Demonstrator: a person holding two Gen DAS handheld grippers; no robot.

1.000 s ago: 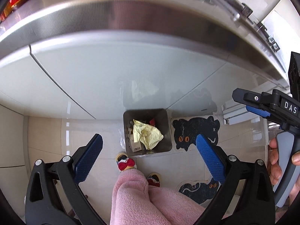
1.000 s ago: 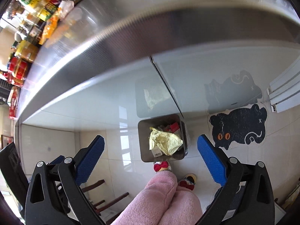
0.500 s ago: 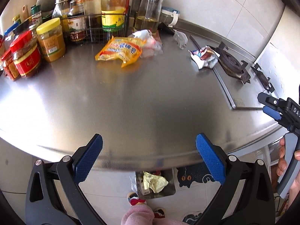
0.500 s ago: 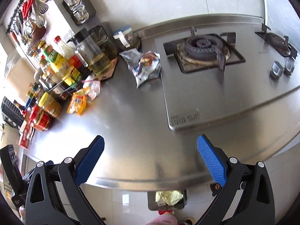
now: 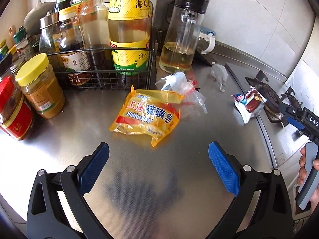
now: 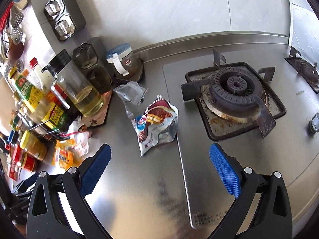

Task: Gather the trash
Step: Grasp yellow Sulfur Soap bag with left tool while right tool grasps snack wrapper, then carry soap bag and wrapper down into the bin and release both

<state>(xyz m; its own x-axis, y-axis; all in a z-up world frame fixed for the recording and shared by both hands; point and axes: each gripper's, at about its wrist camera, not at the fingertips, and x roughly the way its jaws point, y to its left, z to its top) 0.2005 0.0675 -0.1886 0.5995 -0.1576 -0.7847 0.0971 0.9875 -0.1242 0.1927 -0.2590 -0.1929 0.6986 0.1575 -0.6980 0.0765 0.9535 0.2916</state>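
Hovering over the shiny steel tabletop [image 5: 159,179], the left gripper [image 5: 159,166] is wide and holds nothing; a crinkly yellow plastic wrapper [image 5: 147,115] lies just ahead. The right gripper [image 6: 160,167] is wide too, near a torn red-and-white snack wrapper [image 6: 157,123] beside the black stove burner [image 6: 235,87].

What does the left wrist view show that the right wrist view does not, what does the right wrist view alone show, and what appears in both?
Only the left wrist view shows the right gripper from outside, with the hand on its handle.

Only the right wrist view shows the whole gas burner, the stove knob and the wall-mounted canisters.

Both show the yellow soap wrapper, the brown-and-white snack wrapper, the clear crumpled wrapper and the glass oil jug on the steel counter.
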